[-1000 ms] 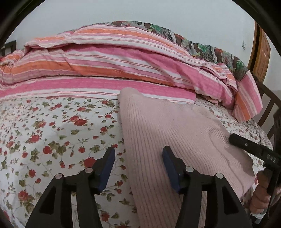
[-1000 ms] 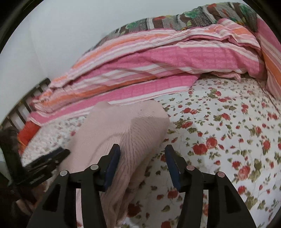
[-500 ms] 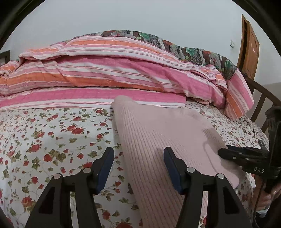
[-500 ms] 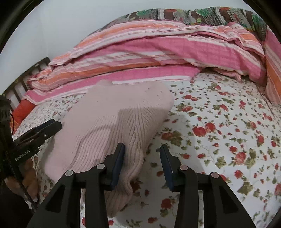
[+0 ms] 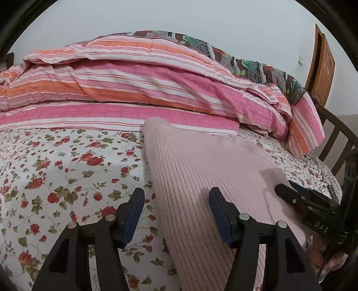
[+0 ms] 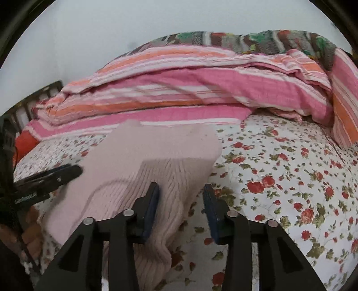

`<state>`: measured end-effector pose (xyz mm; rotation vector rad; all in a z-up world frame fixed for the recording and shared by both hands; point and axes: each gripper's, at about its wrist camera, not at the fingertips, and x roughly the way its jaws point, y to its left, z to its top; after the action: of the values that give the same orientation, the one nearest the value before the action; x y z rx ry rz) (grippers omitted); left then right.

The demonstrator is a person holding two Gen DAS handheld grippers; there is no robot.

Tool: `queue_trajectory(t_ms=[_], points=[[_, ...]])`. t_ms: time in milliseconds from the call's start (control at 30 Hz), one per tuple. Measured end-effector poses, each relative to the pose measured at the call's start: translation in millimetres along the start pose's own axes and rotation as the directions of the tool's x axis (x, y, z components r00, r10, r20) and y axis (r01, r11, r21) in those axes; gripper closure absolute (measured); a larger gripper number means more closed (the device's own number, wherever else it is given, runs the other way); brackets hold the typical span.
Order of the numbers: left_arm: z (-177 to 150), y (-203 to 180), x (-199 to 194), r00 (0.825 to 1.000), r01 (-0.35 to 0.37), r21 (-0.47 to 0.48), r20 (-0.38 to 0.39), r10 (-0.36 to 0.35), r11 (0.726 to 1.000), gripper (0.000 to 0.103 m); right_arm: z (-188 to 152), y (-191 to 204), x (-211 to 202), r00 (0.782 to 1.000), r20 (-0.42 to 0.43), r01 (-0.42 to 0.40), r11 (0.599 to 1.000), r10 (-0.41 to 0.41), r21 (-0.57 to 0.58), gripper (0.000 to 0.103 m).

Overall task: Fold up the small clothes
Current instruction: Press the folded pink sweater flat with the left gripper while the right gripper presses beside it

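The left gripper (image 5: 175, 216) is held low over the bed with its jaws moderately apart and nothing pinched; the left edge of the pink ribbed sweater (image 5: 201, 179) runs between them. The right gripper (image 6: 181, 204) is seen with its jaws opening, gripping nothing, the sweater's right edge lying at its left finger (image 6: 152, 208). The sweater is spread flat on the flowered sheet (image 5: 67, 167), near the bed's front edge. Farther back, a pink and orange striped quilt (image 5: 134, 85) is heaped across the bed, with a white wall (image 5: 179, 18) behind and a wooden door (image 5: 322, 67) at far right.
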<state>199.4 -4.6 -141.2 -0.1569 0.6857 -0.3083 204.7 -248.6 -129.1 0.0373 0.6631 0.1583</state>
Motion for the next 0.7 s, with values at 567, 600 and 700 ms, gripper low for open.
queue_trajectory(t_ms=[567,600,700], points=[[-1.1,-8.0,-1.4,0.998,-0.066,0.045,0.009,0.066,0.997,0.043,-3.3,18.9,0.9,0.997,0.002,0.078,0.991,-0.078,-0.106,0.049],[-2.1,-8.9,-1.6,0.997,-0.072,0.046,0.010,0.071,0.996,0.043,-3.1,19.1,1.0,0.997,0.003,0.080,0.991,-0.080,-0.107,0.049],[-3.4,-7.7,-2.1,0.998,-0.068,0.039,0.009,0.067,0.997,0.042,-2.5,16.0,1.2,0.998,-0.002,0.069,0.993,-0.069,-0.097,0.049]])
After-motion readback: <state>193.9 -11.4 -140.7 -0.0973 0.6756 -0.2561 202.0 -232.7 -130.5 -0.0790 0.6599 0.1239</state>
